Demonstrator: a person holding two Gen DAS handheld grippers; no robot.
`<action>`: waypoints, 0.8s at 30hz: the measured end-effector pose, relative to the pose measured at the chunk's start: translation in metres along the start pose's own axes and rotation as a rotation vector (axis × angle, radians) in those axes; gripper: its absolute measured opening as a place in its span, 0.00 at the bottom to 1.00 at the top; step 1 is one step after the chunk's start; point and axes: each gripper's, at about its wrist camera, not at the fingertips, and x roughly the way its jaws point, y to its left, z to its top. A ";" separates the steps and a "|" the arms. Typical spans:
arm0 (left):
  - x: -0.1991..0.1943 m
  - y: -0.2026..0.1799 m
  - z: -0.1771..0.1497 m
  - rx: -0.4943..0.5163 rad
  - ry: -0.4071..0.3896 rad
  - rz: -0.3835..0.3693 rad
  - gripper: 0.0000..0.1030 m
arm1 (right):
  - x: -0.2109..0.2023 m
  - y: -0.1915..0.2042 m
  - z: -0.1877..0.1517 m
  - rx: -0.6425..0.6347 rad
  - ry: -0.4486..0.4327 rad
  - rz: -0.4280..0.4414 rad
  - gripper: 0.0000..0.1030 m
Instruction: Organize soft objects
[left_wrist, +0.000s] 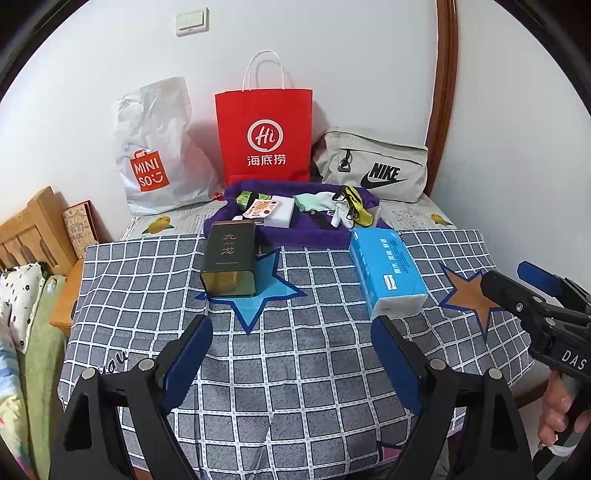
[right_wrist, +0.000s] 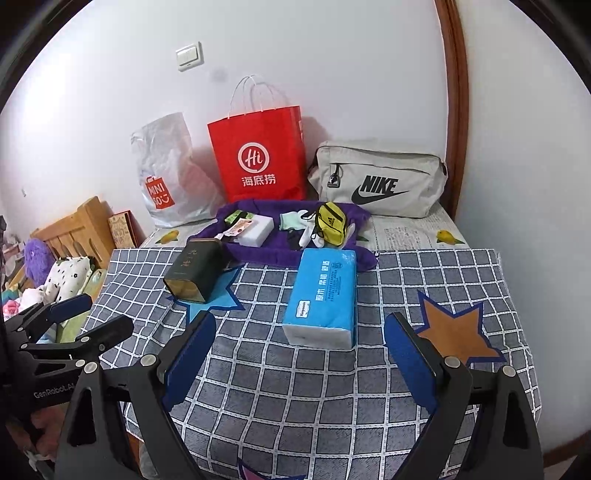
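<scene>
A blue tissue pack (left_wrist: 386, 271) (right_wrist: 322, 297) lies on the checked cloth. Behind it a purple towel (left_wrist: 288, 230) (right_wrist: 266, 251) holds a white sponge (left_wrist: 279, 210) (right_wrist: 255, 226), pale socks (left_wrist: 314, 201) (right_wrist: 293, 220), a small yellow pouch (left_wrist: 356, 206) (right_wrist: 330, 221) and small packets. A dark tea tin (left_wrist: 229, 260) (right_wrist: 194, 271) lies at left. My left gripper (left_wrist: 291, 358) (right_wrist: 94, 315) is open and empty over the cloth. My right gripper (right_wrist: 301, 356) (left_wrist: 511, 275) is open and empty, just short of the tissue pack.
Against the wall stand a white Miniso bag (left_wrist: 155, 155) (right_wrist: 166, 177), a red paper bag (left_wrist: 264, 136) (right_wrist: 258, 158) and a grey Nike bag (left_wrist: 373, 166) (right_wrist: 376, 181). A wooden bed frame (left_wrist: 33, 229) with bedding is at left. The table edge (left_wrist: 532, 395) is near.
</scene>
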 end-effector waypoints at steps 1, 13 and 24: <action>0.000 0.000 0.000 0.002 0.002 0.000 0.85 | 0.000 -0.001 0.000 0.002 -0.001 -0.001 0.89; -0.002 0.000 -0.001 -0.007 -0.002 0.000 0.85 | -0.001 -0.004 -0.005 -0.002 0.009 -0.010 0.89; -0.005 0.003 0.000 -0.019 -0.005 0.007 0.85 | 0.001 -0.004 -0.005 -0.005 0.014 -0.010 0.89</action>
